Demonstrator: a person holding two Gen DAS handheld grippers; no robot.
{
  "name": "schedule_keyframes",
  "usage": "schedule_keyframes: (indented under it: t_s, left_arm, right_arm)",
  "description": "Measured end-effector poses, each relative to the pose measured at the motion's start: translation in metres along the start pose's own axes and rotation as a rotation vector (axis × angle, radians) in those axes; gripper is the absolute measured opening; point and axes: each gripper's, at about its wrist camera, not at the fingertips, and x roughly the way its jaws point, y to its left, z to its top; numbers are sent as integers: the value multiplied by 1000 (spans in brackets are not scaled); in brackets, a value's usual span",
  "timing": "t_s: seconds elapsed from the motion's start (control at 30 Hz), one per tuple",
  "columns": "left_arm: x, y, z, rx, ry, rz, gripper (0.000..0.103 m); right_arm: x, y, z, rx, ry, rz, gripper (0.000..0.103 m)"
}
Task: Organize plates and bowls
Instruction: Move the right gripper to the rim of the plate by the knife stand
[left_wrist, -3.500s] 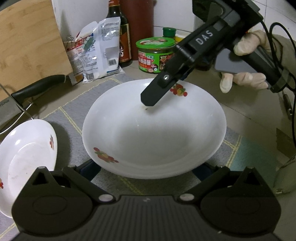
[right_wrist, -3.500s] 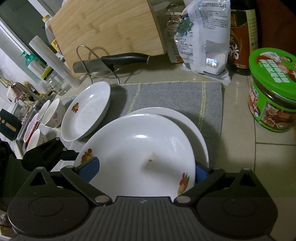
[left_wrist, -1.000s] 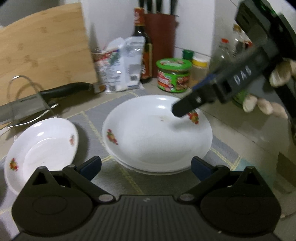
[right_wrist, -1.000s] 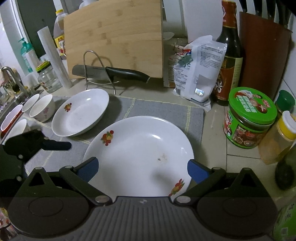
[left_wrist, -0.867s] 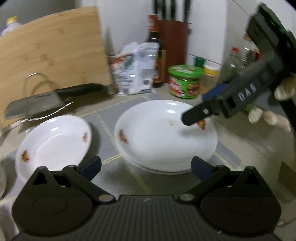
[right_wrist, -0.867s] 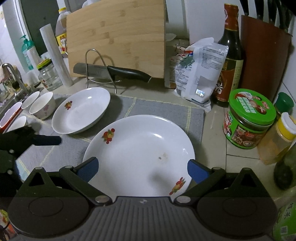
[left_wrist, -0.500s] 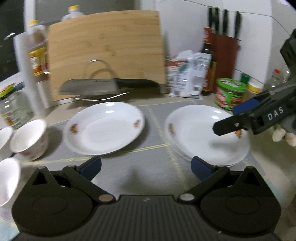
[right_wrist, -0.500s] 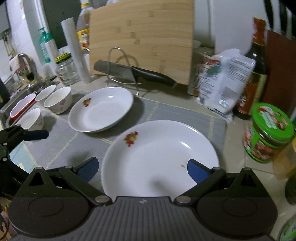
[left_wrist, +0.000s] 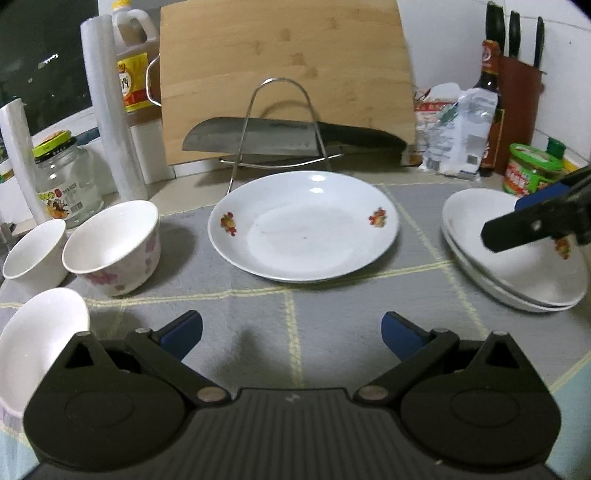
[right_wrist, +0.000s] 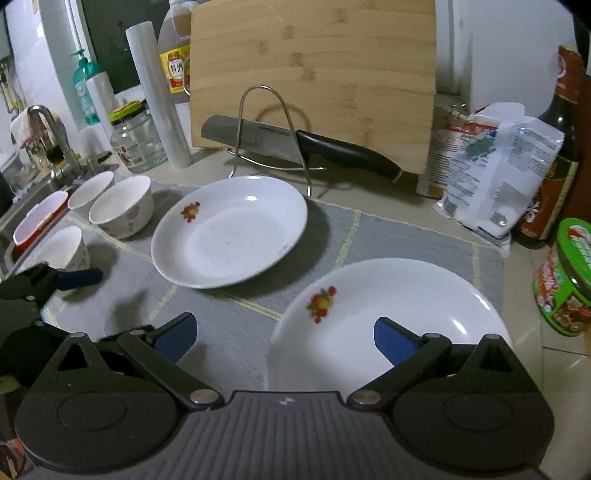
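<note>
A single white plate with fruit prints lies on the grey mat, straight ahead of my left gripper, which is open and empty above the mat. Two stacked white plates sit at the right; my right gripper hovers open over their left rim, holding nothing. Three white bowls stand at the left of the mat. The right gripper's fingers show at the right of the left wrist view.
A cleaver rests on a wire stand before a leaning bamboo board. A glass jar, film rolls, oil bottle, bags, sauce bottle and green-lidded tub line the back. A sink and tap are at far left.
The plate held earlier now lies on the stack at the right, released. My left gripper has swung left to face the single plate; the right gripper has drawn back and left.
</note>
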Motion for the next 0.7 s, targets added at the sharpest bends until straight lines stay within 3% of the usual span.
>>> schedule_keyframes:
  t_s: [0.43,0.7]
  left_arm:
    - [44,11,1,-15,59,-91,102]
    - [55,11,8,-9,44,-93,102]
  right_arm:
    - [47,15,31,-73,54,56,103]
    - [83,10,56,-103,119,71,103]
